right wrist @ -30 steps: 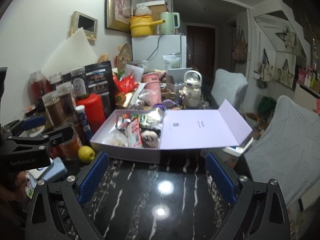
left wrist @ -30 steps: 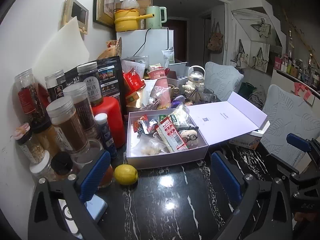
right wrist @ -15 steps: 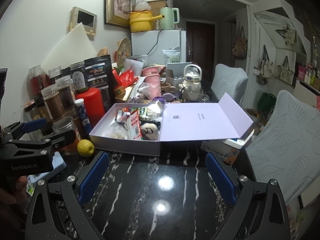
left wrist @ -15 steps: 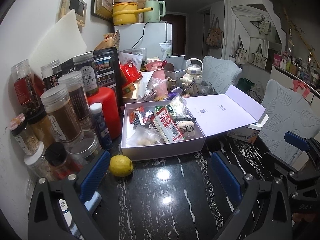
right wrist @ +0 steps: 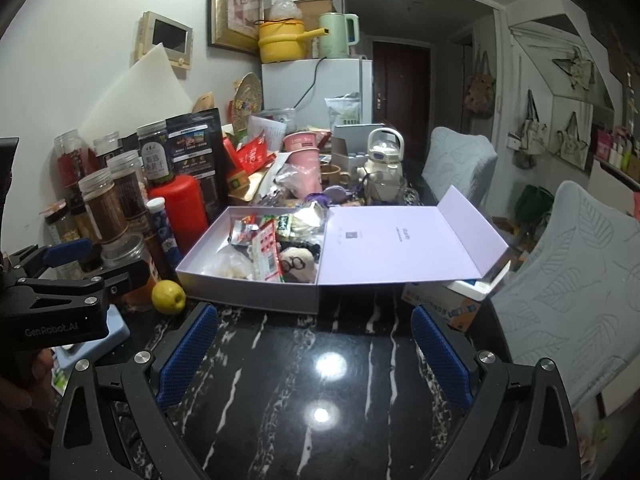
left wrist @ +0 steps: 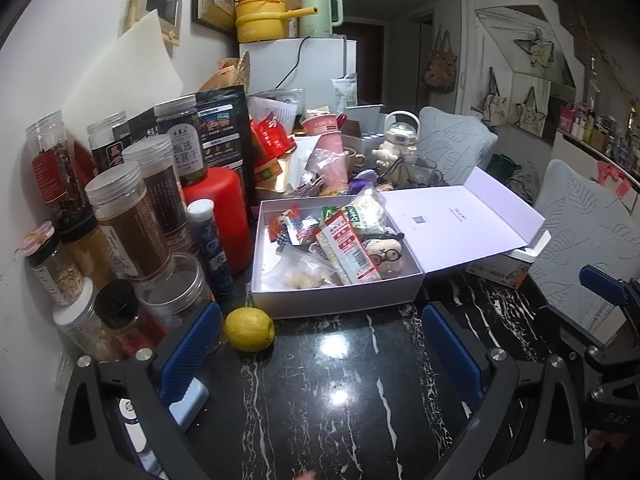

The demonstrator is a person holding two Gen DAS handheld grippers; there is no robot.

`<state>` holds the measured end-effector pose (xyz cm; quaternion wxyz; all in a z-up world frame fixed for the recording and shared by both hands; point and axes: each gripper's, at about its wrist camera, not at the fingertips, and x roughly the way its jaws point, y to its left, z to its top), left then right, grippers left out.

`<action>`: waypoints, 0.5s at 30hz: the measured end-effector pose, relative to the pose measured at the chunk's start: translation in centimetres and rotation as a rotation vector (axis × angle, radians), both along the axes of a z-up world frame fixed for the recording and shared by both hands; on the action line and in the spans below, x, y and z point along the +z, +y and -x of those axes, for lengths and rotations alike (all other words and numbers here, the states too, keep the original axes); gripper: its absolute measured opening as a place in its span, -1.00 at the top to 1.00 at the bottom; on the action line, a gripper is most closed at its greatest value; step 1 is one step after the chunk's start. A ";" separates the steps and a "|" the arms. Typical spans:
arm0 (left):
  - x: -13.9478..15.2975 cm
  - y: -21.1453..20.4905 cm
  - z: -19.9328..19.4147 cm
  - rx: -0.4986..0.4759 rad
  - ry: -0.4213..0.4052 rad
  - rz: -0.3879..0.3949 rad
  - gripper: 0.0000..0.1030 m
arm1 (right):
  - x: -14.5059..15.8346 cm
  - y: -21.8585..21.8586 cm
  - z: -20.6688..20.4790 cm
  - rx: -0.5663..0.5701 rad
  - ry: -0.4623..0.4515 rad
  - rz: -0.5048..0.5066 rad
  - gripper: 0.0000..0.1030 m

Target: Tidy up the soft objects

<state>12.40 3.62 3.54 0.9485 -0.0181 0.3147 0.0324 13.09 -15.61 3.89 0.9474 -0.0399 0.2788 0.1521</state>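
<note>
- "GenRobot.AI" is printed on the black left gripper (right wrist: 76,256), seen side-on only from the right wrist view; its blue-padded fingers gape wide, holding nothing.
- The right gripper (right wrist: 312,354) is likewise spread wide and empty above the black marble-veined table (right wrist: 320,420).
- The open lilac cardboard box (left wrist: 340,300) holds a plush doll with glasses (left wrist: 386,258) and snack packets.
- A yellow lemon (left wrist: 249,329) sits just beside the box; clear plastic jars (left wrist: 128,228) crowd the left.

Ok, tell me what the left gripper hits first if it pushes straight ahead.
Most likely the near wall of the open lilac box. The left gripper is open over bare black tabletop; the lemon lies just left of that line, though depth is uncertain.
</note>
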 end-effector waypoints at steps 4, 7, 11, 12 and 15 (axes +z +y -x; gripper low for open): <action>0.0 0.1 -0.1 0.003 0.002 0.010 -0.99 | 0.0 0.0 -0.2 -0.001 0.003 -0.001 -0.92; 0.0 0.0 -0.2 0.004 0.006 0.008 -0.99 | -0.1 -0.1 -0.5 -0.003 0.008 -0.003 -0.92; -0.1 -0.1 -0.3 0.001 0.010 0.009 -0.99 | -0.2 -0.1 -0.7 0.000 0.011 -0.002 -0.92; -0.2 -0.1 -0.2 0.000 0.011 0.009 -0.99 | -0.2 -0.2 -0.7 0.001 0.010 -0.001 -0.92; -0.3 -0.1 -0.2 0.003 0.013 0.012 -0.99 | -0.3 -0.1 -0.6 0.006 0.011 0.000 -0.92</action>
